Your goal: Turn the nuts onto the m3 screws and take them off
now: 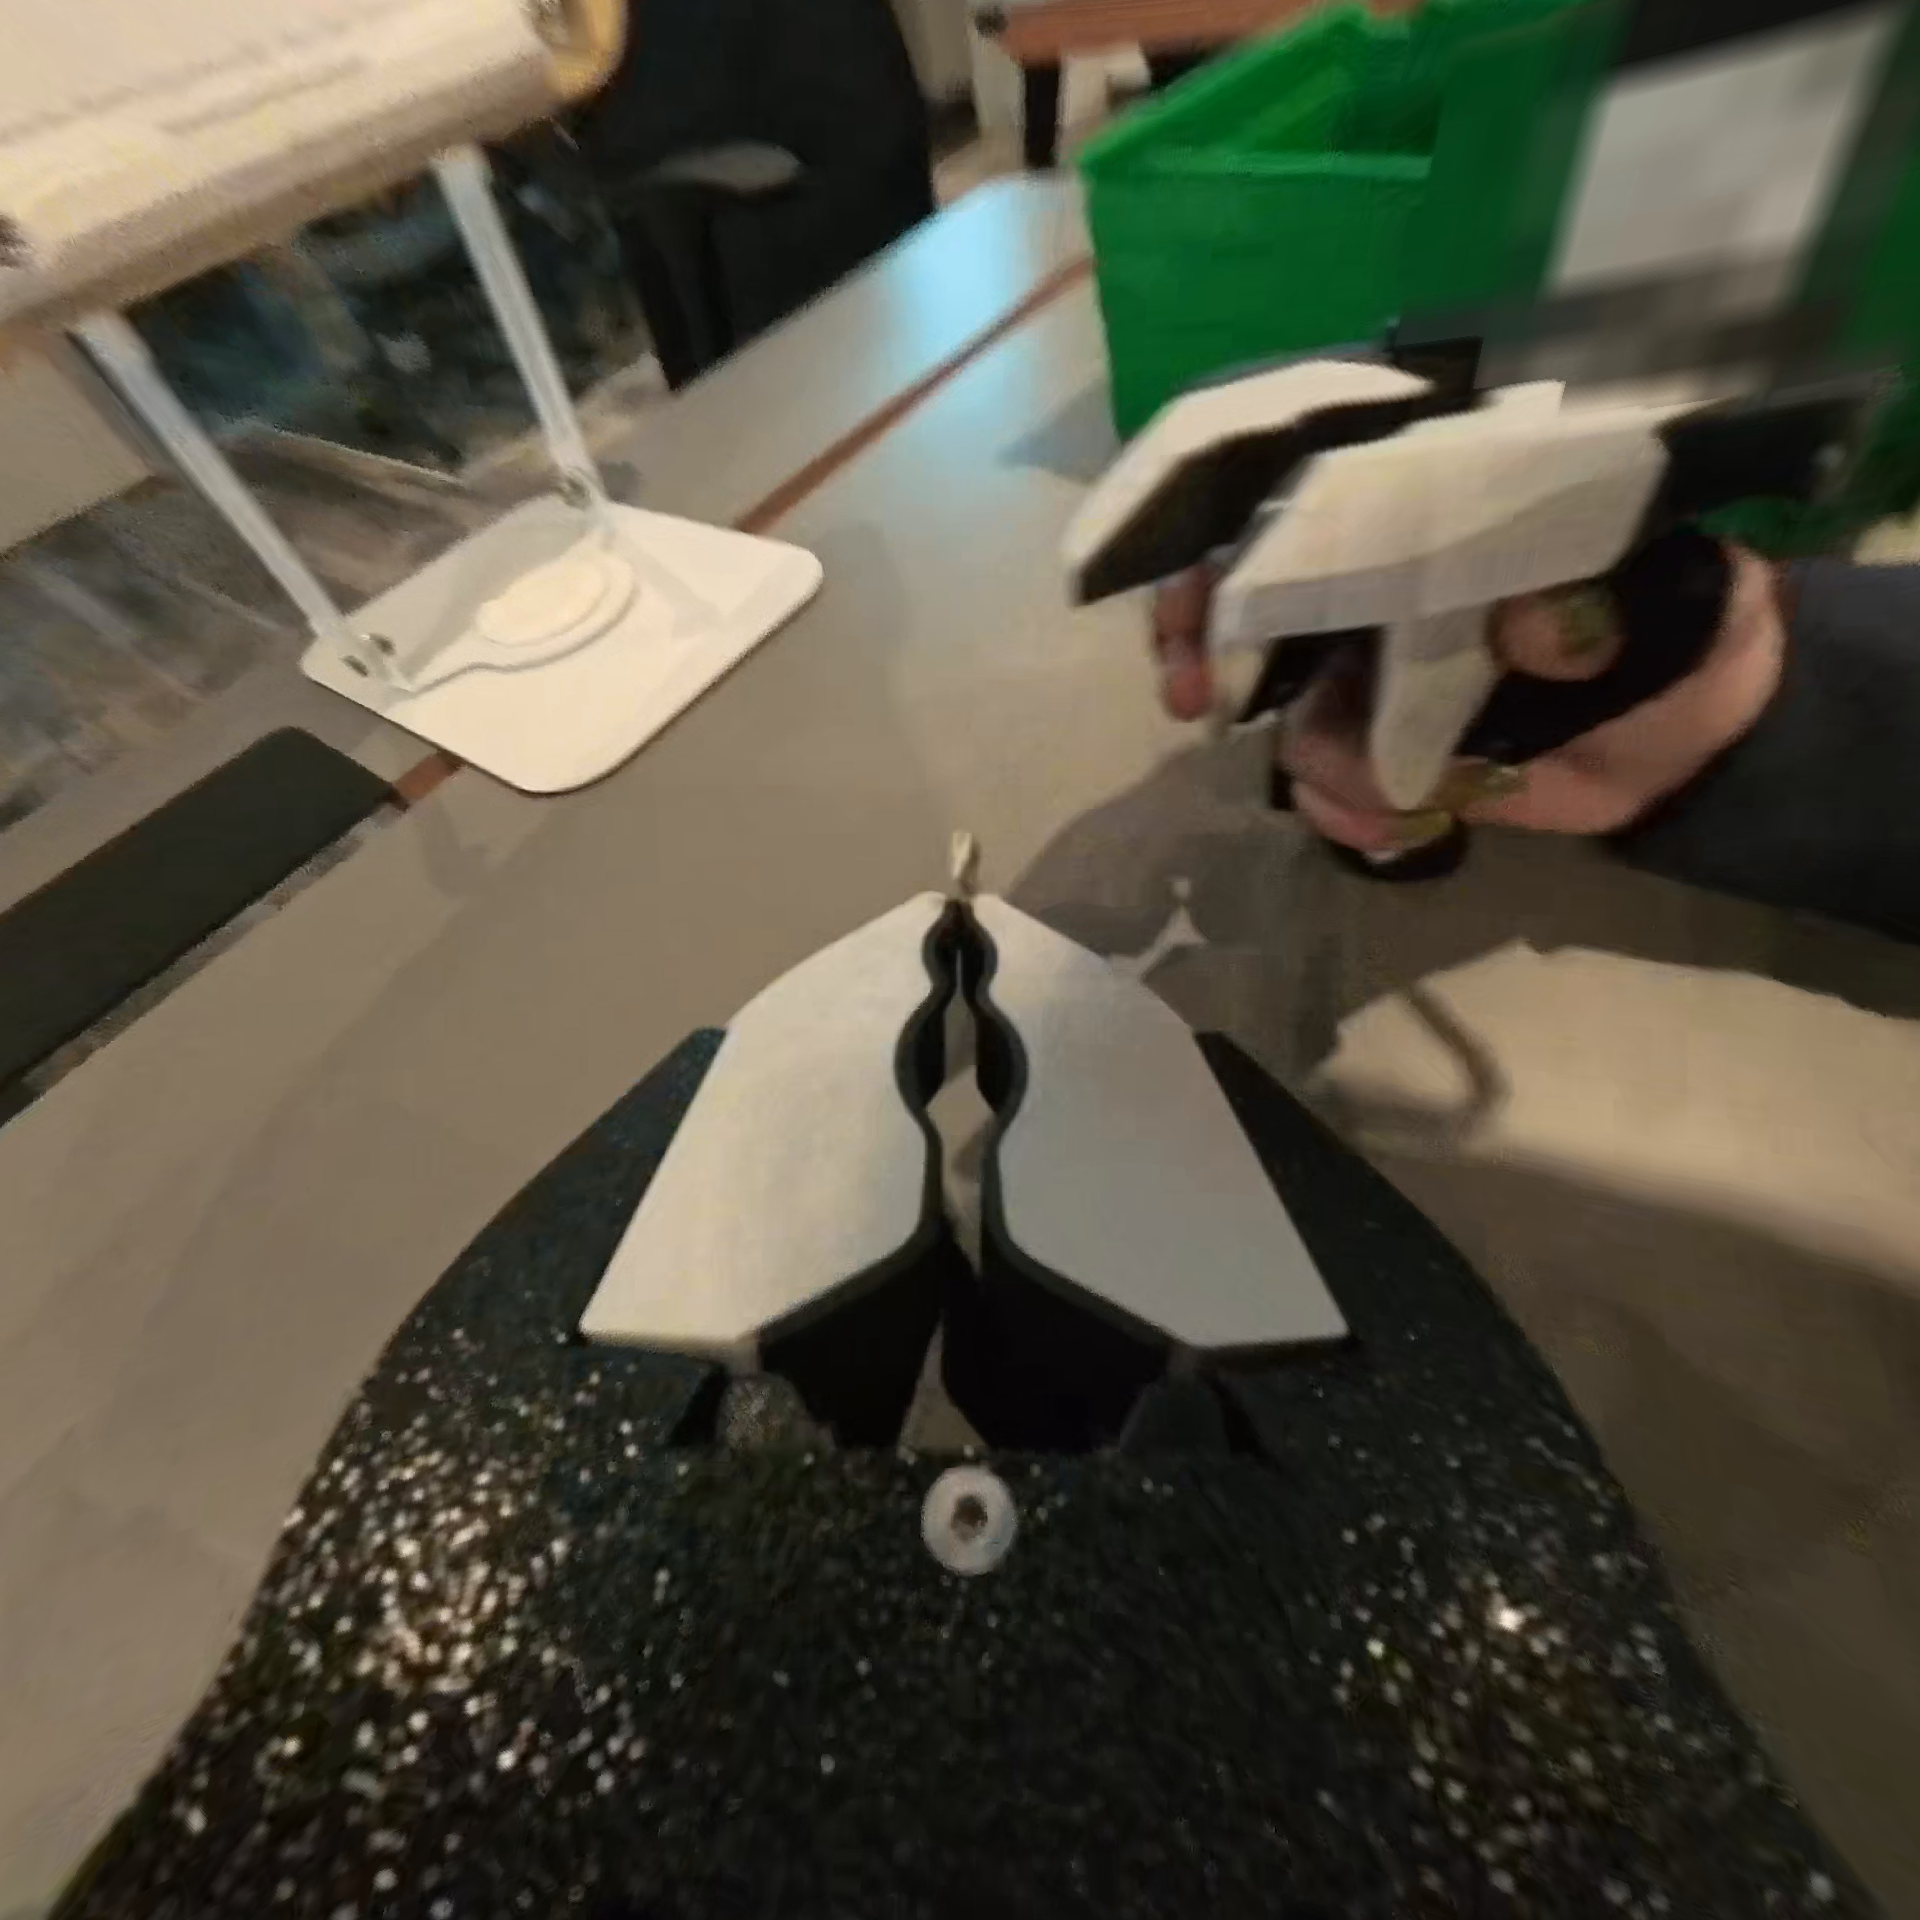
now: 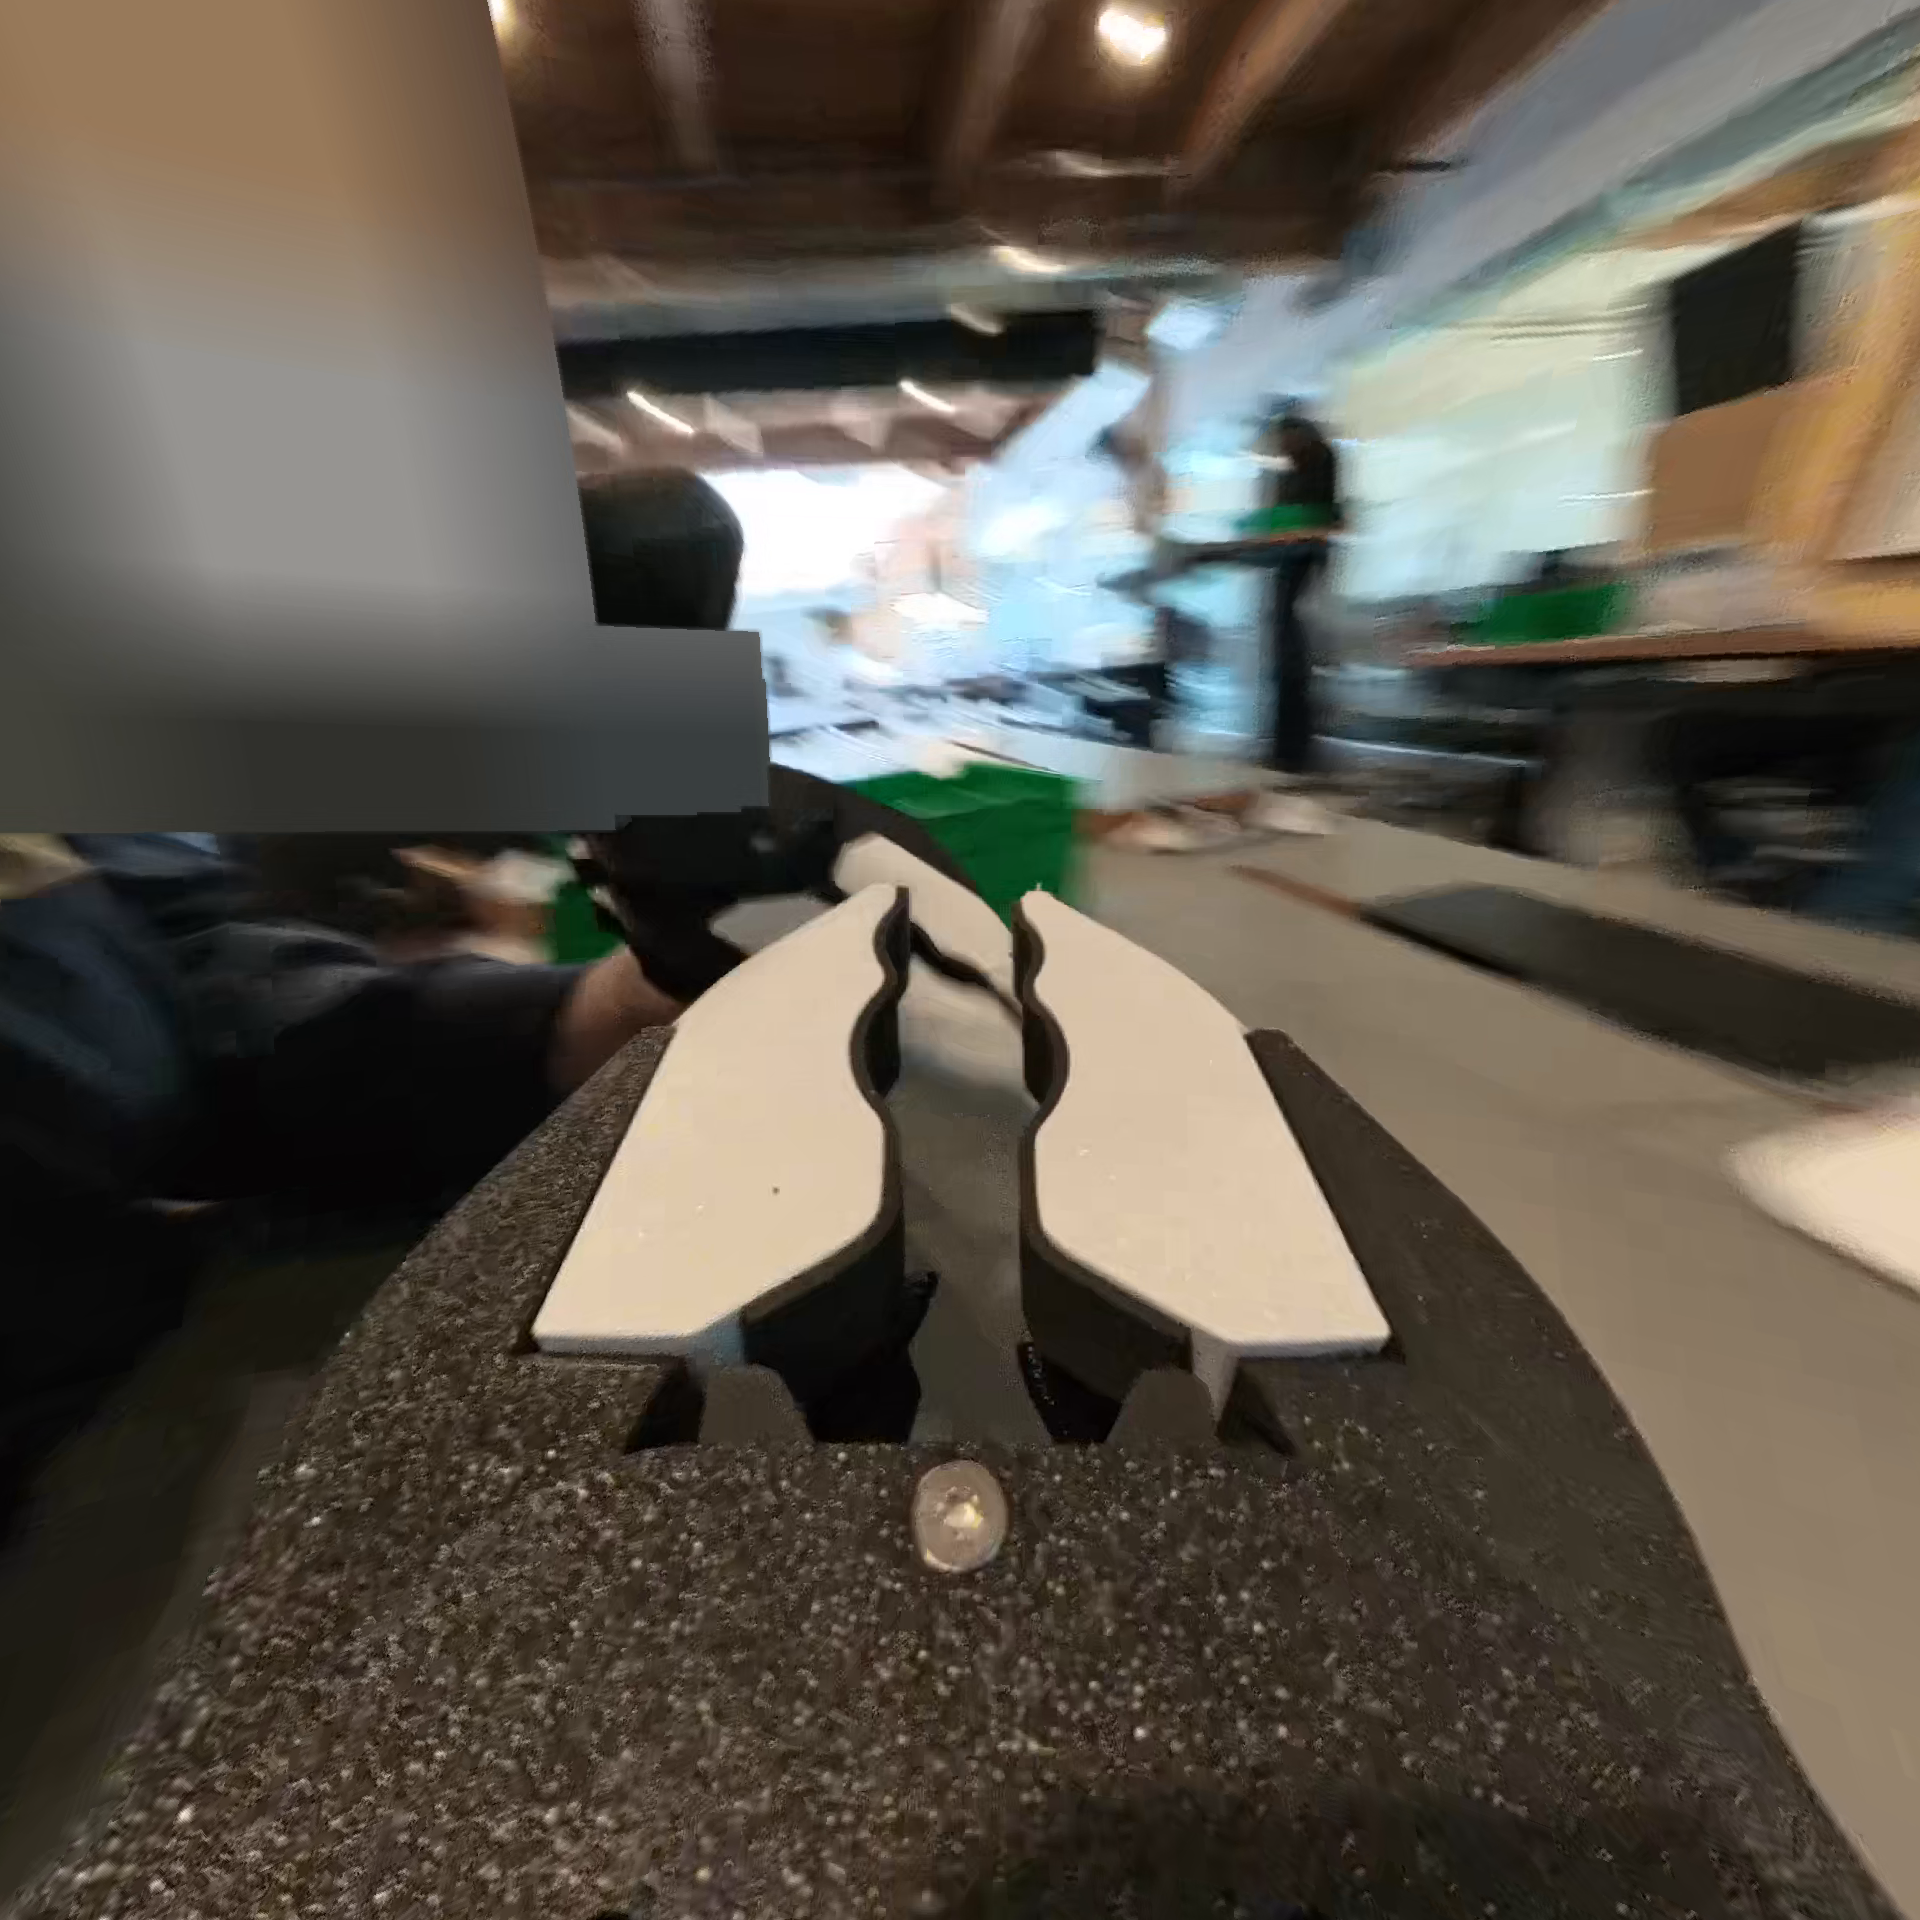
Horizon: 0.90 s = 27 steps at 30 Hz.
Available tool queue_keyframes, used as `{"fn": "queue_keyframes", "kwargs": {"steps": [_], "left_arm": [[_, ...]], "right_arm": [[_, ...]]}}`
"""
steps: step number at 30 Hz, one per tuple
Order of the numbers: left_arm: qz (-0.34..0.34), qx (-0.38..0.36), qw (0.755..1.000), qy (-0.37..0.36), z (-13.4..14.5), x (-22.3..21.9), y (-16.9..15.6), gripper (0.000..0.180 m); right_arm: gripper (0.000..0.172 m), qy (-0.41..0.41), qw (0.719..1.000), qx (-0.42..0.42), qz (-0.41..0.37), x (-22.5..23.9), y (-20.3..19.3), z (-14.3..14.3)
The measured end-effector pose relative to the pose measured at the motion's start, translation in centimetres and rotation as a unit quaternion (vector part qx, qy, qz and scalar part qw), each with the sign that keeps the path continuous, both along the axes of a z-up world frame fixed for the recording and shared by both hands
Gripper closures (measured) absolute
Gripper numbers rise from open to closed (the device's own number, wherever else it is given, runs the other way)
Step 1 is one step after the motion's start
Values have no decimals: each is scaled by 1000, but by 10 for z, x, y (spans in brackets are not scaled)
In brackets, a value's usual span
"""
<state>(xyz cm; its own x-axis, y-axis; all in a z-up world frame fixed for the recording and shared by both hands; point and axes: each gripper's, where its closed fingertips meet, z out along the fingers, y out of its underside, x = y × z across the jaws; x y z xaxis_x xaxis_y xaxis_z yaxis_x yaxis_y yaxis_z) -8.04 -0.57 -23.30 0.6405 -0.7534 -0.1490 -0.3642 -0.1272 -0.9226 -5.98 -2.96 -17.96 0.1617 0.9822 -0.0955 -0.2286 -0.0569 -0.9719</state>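
My left gripper (image 1: 961, 912) is shut on a small silvery screw (image 1: 963, 864), whose tip pokes out past the fingertips above the grey table (image 1: 623, 1039). My right gripper (image 1: 1153, 587), held by a hand, hovers at the upper right of the left wrist view with its fingers apart. In the right wrist view the right gripper (image 2: 961, 899) is open with nothing between its pads. A white finger (image 2: 935, 940) of the left gripper shows through the gap, farther off. No nut is clear in these blurred frames.
A white stand with clear legs (image 1: 582, 665) sits at the back left of the table. A green bag (image 1: 1299, 208) stands at the back right. A black strip (image 1: 156, 862) lies at the left edge. A white sheet (image 2: 1849, 1195) lies at the right. Some 6 cm of space lies between my two pairs of fingers.
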Motion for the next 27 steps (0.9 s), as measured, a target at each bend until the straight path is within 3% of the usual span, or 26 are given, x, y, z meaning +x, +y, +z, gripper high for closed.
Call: {"fn": "queue_keyframes", "kwargs": {"steps": [3,5,10,17,20,24,27], "left_arm": [[22,9,998,-50,-2,-3,29,180],[21,15,998,-61,-6,-3,42,180],[0,18,998,-57,-8,-10,44,180],[-9,-3,997,-79,-11,-25,38,180],[-21,-1,996,-92,-8,-24,37,180],[-11,20,995,-99,-3,-27,40,180],[-8,24,994,-105,-1,-28,42,180]], "right_arm": [[157,-98,994,15,-46,16,11,-24],[154,-154,987,-11,-31,16,8,-44],[152,-284,958,-20,-22,9,3,-77],[155,-294,955,-1,-50,7,9,-79],[156,-283,950,2,-132,14,29,-74],[158,-281,915,-2,-290,31,74,-68],[155,-346,882,-62,-315,28,105,-91]]}}
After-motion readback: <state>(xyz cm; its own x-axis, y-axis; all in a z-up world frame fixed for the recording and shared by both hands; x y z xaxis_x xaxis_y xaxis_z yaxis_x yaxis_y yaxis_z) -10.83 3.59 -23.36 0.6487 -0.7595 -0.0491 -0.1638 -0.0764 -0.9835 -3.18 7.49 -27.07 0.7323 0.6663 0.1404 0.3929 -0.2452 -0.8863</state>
